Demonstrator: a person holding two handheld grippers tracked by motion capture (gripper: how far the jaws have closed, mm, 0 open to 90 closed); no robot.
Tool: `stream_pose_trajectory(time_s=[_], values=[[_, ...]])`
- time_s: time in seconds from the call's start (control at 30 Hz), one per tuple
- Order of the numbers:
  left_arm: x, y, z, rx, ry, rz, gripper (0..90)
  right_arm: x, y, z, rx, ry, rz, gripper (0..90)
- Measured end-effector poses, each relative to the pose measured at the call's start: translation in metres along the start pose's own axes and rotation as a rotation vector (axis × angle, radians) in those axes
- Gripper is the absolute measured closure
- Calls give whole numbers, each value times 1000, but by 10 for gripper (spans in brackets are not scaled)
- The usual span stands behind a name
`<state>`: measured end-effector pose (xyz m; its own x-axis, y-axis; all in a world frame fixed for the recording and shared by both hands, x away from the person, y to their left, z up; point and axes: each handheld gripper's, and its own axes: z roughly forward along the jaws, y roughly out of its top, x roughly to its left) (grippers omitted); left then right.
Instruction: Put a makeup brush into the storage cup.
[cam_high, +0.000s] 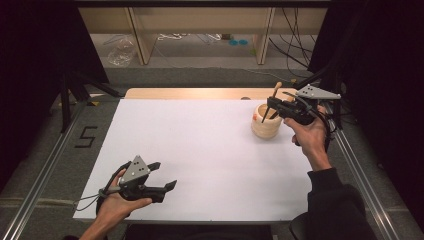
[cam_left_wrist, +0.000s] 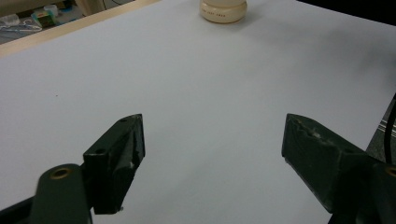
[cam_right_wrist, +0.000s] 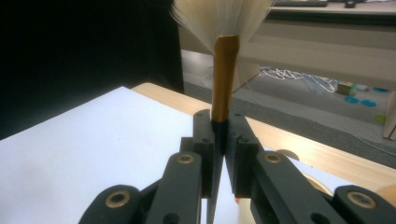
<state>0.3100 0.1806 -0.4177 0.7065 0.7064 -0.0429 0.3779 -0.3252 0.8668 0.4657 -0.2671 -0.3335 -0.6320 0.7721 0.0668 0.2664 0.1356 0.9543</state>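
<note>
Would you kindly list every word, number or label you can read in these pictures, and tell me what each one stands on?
"5": a dark numeral on the grey floor left of the table, in the high view.
Small red print on the side of the cream pot, in the left gripper view: too small and blurred to read.
A reddish mark on the same pot in the high view: unreadable.
Nothing readable on the brush or the grippers.

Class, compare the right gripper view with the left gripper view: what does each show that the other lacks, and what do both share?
Right gripper view alone: the right gripper shut on a brush, bristles up. Left gripper view alone: the left gripper, jaws open with nothing between them, and the cream pot far across the table. Both: the white table with its wooden edge.
</note>
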Motion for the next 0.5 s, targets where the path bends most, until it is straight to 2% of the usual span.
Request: stream_pose_trajectory(time_s=[0.07, 0.37, 0.43, 0.5], values=[[0, 0, 1, 3, -4, 2, 217, -4, -1, 2, 5, -31, -7, 845], [0, -2, 1, 7, -4, 1, 217, -23, -5, 14, 0, -98, 5, 844], [0, -2, 2, 9, -3, 2, 216, -25, -6, 15, 17, -112, 21, 844], [0, -2, 2, 9, -7, 2, 216, -28, -7, 19, 12, -124, 12, 844]])
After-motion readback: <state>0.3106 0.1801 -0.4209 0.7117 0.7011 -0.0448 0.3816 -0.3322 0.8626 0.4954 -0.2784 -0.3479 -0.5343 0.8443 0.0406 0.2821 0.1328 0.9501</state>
